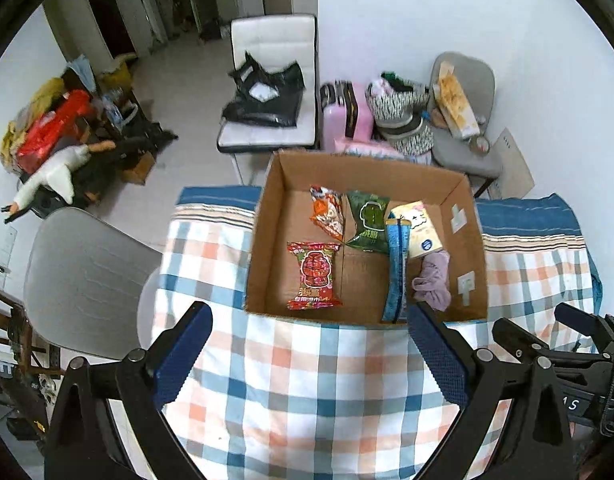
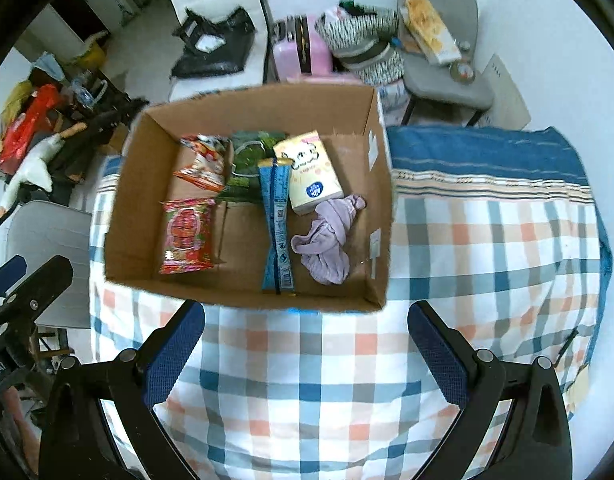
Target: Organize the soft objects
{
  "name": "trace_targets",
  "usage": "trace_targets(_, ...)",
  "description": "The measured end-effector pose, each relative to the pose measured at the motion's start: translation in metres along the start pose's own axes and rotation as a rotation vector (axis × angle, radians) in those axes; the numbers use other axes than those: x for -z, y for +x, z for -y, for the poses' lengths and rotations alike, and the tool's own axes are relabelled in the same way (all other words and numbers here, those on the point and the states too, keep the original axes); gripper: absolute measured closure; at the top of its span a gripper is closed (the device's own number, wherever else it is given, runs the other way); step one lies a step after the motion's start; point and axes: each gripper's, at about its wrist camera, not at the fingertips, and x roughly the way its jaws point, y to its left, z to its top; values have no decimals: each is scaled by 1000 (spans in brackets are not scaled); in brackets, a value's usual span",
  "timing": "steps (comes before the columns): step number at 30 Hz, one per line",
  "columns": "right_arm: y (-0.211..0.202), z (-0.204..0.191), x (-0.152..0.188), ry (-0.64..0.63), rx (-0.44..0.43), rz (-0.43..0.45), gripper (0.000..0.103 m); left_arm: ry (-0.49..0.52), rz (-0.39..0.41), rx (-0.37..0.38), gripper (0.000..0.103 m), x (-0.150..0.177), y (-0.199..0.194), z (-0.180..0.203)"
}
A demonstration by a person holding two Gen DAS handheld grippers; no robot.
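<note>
A cardboard box stands on the checked tablecloth. Inside lie a red snack pack, an orange pack, a green pack, a blue packet, a tissue pack and a purple cloth. My left gripper and right gripper are both open and empty, over the cloth in front of the box.
A grey chair stands left of the table. Behind it are a white chair with a black bag, a pink suitcase and a grey chair with clutter. A goose plush lies on the far left.
</note>
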Motion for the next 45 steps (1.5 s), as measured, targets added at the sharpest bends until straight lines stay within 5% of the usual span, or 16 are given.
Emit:
trace_targets(10, -113, 3, 68, -40, -12, 195, 0, -16, 153, -19, 3, 39, -103, -11)
trace_targets(22, -205, -1, 114, -74, -48, 321, 0, -16, 249, -14, 3, 62, -177, -11)
trace_targets(45, -259, 16, 146, -34, 76, 437, 0, -10, 272, -15, 3, 76, -187, -7)
